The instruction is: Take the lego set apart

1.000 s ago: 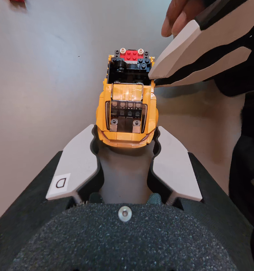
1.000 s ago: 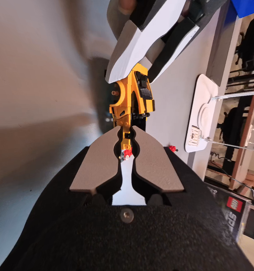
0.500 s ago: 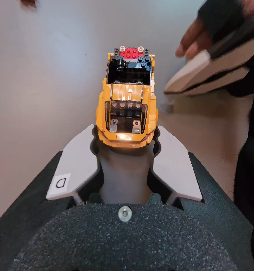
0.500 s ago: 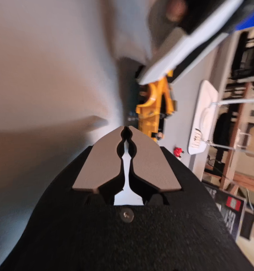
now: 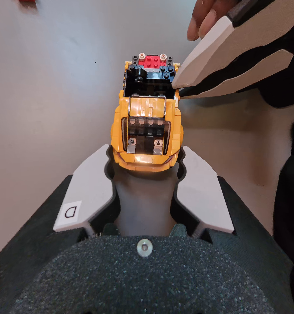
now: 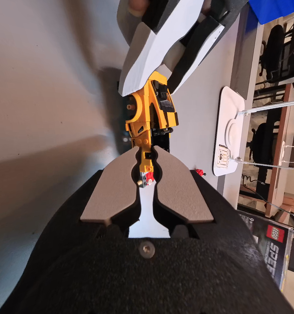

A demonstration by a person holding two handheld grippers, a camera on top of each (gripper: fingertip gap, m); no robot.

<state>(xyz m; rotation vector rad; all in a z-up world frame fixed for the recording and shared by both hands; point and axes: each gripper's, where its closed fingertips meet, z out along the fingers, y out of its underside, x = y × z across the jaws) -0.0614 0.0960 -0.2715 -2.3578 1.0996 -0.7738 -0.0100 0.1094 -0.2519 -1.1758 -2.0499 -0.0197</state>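
A yellow-orange brick-built toy car (image 5: 147,129), with black interior and a red studded block at its far end, sits on a plain pale grey worktop (image 5: 49,102). The left tool (image 5: 146,151), with white fingers on a black body, is clamped across the car's near end, one finger on each flank, apparently to steady the model while the other side works. From the right, the right tool (image 6: 146,150) comes in at the opposite end; in its own view its grey-faced fingers are closed tight on a thin yellow side strip beside the cockpit, seemingly to pry that piece loose. The car looks tipped sideways there only because that camera is rolled. A person's fingertips (image 5: 200,22) show above the right tool. A small loose red brick piece (image 6: 200,172) lies on the worktop well apart from the car. Beyond, near the worktop's edge, are a white rounded pad (image 6: 227,136) and a dark printed toy box (image 6: 275,251).
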